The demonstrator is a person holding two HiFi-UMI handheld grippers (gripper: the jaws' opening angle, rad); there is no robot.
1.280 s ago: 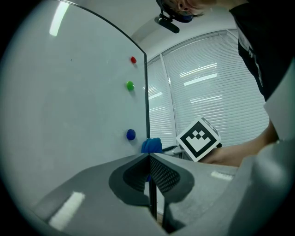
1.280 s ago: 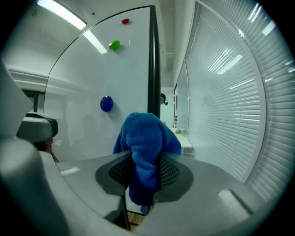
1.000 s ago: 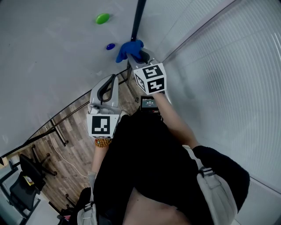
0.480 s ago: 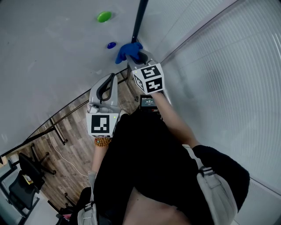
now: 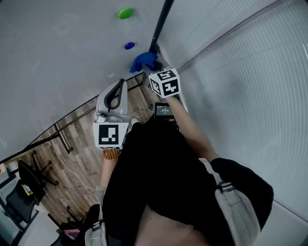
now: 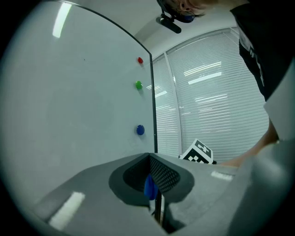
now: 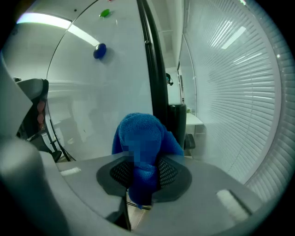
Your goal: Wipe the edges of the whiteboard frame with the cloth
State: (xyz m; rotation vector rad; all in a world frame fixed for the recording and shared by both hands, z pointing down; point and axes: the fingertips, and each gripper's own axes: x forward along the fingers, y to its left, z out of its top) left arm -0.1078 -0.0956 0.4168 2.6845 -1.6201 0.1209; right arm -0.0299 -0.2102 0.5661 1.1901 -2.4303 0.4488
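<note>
The whiteboard (image 5: 57, 48) fills the upper left of the head view, with its dark right frame edge (image 5: 162, 21) running up beside the window. A blue cloth (image 5: 143, 61) is bunched against that edge, a little below a blue magnet (image 5: 129, 45). My right gripper (image 5: 151, 66) is shut on the cloth; in the right gripper view the cloth (image 7: 143, 138) bulges out of the jaws next to the frame (image 7: 154, 64). My left gripper (image 5: 117, 84) hangs lower left of it, off the board, shut with nothing held (image 6: 154, 184).
Red (image 6: 140, 60), green (image 5: 126, 13) and blue magnets sit near the board's right edge. Window blinds (image 5: 250, 96) stand close to the right of the frame. Below are a wooden floor, the board's stand legs (image 5: 62, 139) and a chair (image 5: 21, 192).
The right gripper and the cloth have slid a little down the frame edge, away from the blue magnet. The head view has shifted slightly. The left gripper keeps its pose.
</note>
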